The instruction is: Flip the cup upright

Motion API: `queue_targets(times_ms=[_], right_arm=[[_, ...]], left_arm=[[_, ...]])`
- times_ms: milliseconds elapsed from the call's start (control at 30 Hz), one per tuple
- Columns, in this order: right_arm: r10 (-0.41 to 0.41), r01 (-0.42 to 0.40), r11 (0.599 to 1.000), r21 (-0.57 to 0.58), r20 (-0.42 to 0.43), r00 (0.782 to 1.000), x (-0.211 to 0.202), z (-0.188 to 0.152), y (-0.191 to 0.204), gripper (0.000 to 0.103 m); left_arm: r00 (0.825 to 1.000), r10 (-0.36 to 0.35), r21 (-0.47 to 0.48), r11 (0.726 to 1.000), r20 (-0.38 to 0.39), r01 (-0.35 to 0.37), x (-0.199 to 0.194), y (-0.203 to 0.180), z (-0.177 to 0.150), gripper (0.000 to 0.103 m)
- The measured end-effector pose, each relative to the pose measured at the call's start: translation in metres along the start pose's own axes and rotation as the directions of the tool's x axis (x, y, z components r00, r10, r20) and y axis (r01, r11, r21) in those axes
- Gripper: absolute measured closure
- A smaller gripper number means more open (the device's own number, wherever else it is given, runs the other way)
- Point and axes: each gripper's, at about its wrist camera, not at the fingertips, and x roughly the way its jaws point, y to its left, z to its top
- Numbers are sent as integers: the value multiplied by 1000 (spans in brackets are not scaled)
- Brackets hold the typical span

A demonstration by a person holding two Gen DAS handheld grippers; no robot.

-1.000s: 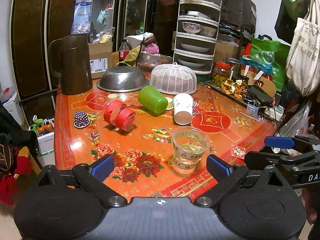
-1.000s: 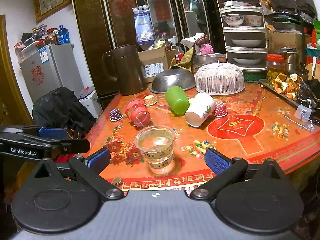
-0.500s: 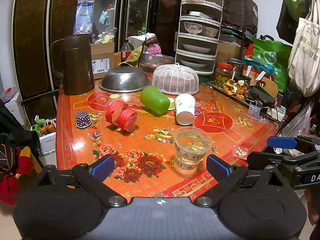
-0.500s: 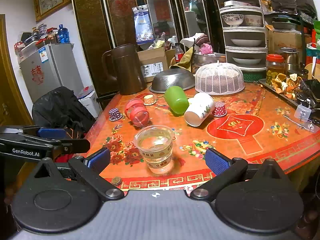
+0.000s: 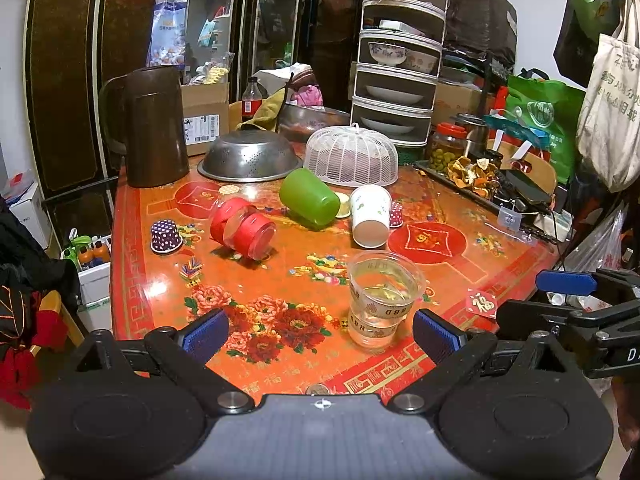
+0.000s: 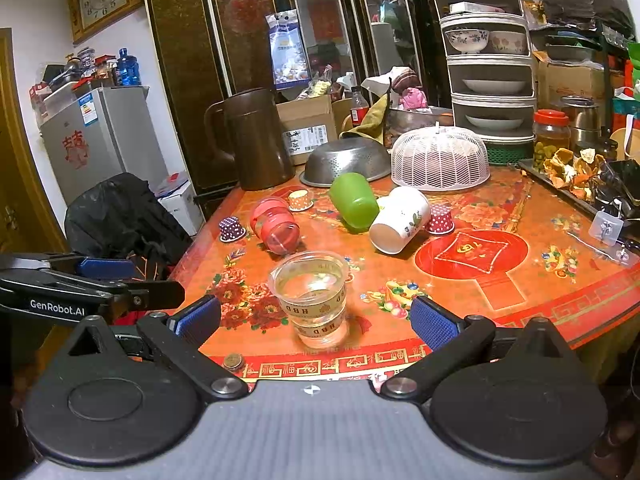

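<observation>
The left gripper [image 5: 318, 334] hung at the near edge of the table [image 5: 132, 264] with its jaws spread wide, the blue pads [image 5: 206, 332] holding and touching nothing. The right gripper [image 6: 314, 320] was likewise wide open and empty, its blue fingertips [image 6: 432, 322] apart on either side of the clear plastic cup [image 6: 314, 296], which stood upright near the table's front edge without contact to either pad. That cup carried bands printed "HBD". Farther back three cups lay on their sides: a red translucent cup [image 5: 244, 228] to the left, a green cup [image 5: 310, 202] in the middle, and a white paper cup [image 5: 371, 216] with a leaf pattern just beside the green one, its mouth turned toward the cameras. Small polka-dot cupcake liners [image 5: 165, 236] sat inverted near them. Behind stood a brown pitcher [image 5: 150, 128], an overturned steel colander [image 5: 250, 158] and a white mesh food cover [image 5: 352, 158]. In the right wrist view the left gripper's side arm read "GenRobot.AI" [image 6: 58, 307]. A red sticker [image 5: 482, 303] on the tablecloth bore the character 福, and the same character repeated along the cloth's front border. A cardboard box [image 5: 204, 120] showed a barcode label, too small to read.
</observation>
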Motion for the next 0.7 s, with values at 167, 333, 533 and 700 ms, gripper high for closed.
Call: queue_targets(times_ms=[167,333,533,700], right_arm=[[0,0,1000,0,0,1000,0,0,0,1],[2,-2,1000,1,-1,1000,0,1,0,1],[3,-3,1000,3,1,1000,-1,1,0,1],[2,-2,1000,4,2,1000,-1,2,0,1]], left_arm=[[1000,1,-3,1000,-5,-1,2,0,-2,3],[1000,2,-3,1000,-5,-2,2,-1,-2,3],[1000,2,-3,1000,-6,-2,2,-2,-2,3],[1000,2,-2,1000,-7,-2,2,-3,-3,3]])
